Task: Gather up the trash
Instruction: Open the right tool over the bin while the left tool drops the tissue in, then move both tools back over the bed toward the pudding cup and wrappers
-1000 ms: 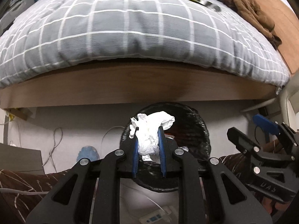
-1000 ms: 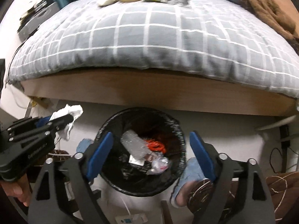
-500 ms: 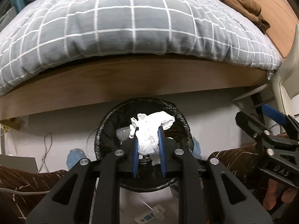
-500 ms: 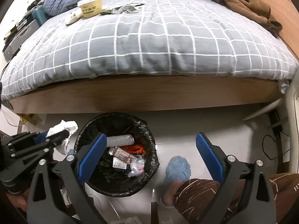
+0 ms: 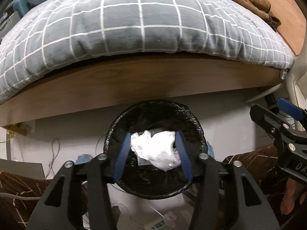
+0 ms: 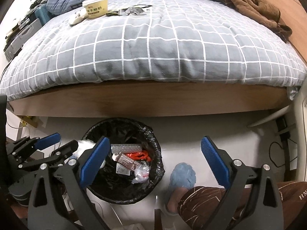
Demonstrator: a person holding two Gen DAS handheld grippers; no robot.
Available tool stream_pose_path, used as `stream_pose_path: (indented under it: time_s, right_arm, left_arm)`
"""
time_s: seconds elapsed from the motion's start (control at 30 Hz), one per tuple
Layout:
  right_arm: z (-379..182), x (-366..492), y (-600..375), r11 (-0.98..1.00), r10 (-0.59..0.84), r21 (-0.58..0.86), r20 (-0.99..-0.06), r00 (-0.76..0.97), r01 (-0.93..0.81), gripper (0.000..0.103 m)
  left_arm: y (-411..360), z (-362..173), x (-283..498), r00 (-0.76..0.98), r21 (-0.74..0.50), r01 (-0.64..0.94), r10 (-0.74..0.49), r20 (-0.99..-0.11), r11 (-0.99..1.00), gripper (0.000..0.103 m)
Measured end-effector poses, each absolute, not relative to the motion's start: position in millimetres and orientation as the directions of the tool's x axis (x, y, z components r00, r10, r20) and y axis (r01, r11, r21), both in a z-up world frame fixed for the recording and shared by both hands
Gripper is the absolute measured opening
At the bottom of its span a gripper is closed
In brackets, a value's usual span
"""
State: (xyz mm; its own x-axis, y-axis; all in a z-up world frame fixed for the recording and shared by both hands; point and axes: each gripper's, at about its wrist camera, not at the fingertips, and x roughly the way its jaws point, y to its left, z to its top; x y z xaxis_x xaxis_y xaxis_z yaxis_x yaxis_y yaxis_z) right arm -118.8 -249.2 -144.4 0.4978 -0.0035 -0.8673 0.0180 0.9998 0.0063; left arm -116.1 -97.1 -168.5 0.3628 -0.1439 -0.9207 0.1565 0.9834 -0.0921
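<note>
Here, low in the left wrist view, we see the left gripper (image 5: 153,157) with its two blue fingers spread apart over a black-lined trash bin (image 5: 199,132). A crumpled white tissue (image 5: 155,150) lies between the fingers, above the bin's opening; its left edge sits against the left finger, and we cannot tell whether it touches the right one or hangs free. In the right wrist view the same tissue shows only as a white blur at the bin's left rim.

At the bottom of the right wrist view, the right gripper (image 6: 155,159) has its blue fingers wide apart with nothing between them. The bin sits at lower center-left, partly behind the left finger. Inside it we see a clear bubble-wrap roll (image 6: 125,148), a brown wrapper (image 6: 126,161), something orange (image 6: 139,155) and a clear plastic bag (image 6: 141,174).

Just right of the bin, a fuzzy blue slipper (image 6: 182,176) rests on the pale floor, with a brown patterned trouser leg at lower right.

Across the upper half of both views lies a bed with a grey checked quilt (image 6: 153,44) on a wooden frame. In the upper left of the right wrist view, a yellow yogurt tub (image 6: 96,5) stands on the quilt, with a small white bottle (image 6: 77,18) and torn silver wrappers (image 6: 132,10) beside it. A brown garment (image 6: 255,5) lies at the upper right.
</note>
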Motion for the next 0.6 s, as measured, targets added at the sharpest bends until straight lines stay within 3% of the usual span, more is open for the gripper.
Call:
stream_pose_path:
  time_s: [0.07,0.17,0.3,0.6]
  right_arm:
    - [-143.4,-117.8,-246.5,1.000,-0.005,0.002,-0.866,0.500,0.014,0.092]
    - [-139.4,-116.7,-242.3,1.000,-0.008,-0.005,-0.859,0.511,0.007,0.092]
    - [-130.5,-114.7,-237.1,1.000,-0.014,-0.016,-0.843,0.538,0.001,0.092]
    - [-103.4,-104.8,-225.3,0.999,-0.020,-0.036,-0.792,0.610,-0.014,0.092]
  left_arm:
    - [-89.3,-168.6,-115.9,0.374,-0.087,0.148,-0.137,-0.917,0.985,0.063]
    - [-81.7,-163.4,-115.0,0.399,-0.077,0.120,-0.119,-0.909,0.990,0.082]
    - [-73.8,-153.5,-112.5,0.436,-0.068,0.109,-0.109,-0.893,0.992,0.095]
    - [-59.4,-122.4,-100.7,0.508,-0.038,0.085,-0.076,-0.858,0.996,0.097]
